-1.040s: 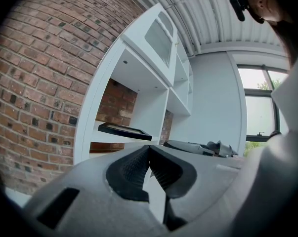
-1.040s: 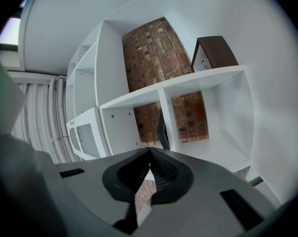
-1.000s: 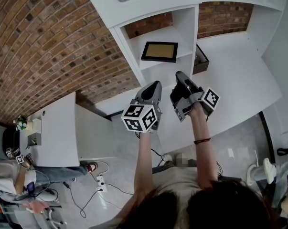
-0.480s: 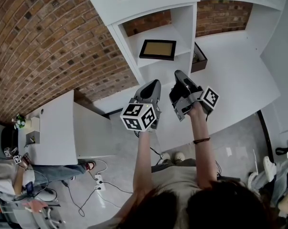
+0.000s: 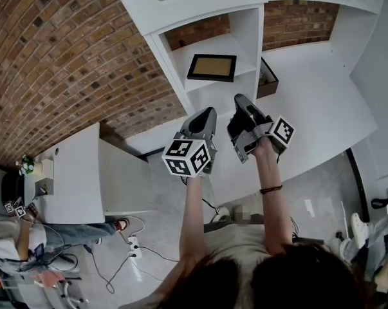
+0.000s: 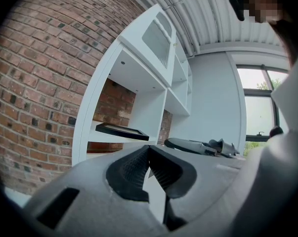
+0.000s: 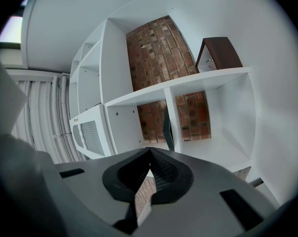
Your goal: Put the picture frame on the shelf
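Head view: the black-rimmed rectangular picture frame (image 5: 212,67) with its tan panel is seen lying flat on the white shelf board (image 5: 200,86), close to its front edge, so the placing is judged done. The left gripper (image 5: 208,113) and right gripper (image 5: 239,100) are held short of that edge, each with jaws pressed together on nothing. Both are best drawn straight back, the frame left untouched.

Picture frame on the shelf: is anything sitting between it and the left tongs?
Nothing. In the head view, only bare white shelf board lies between the picture frame and the left tongs.
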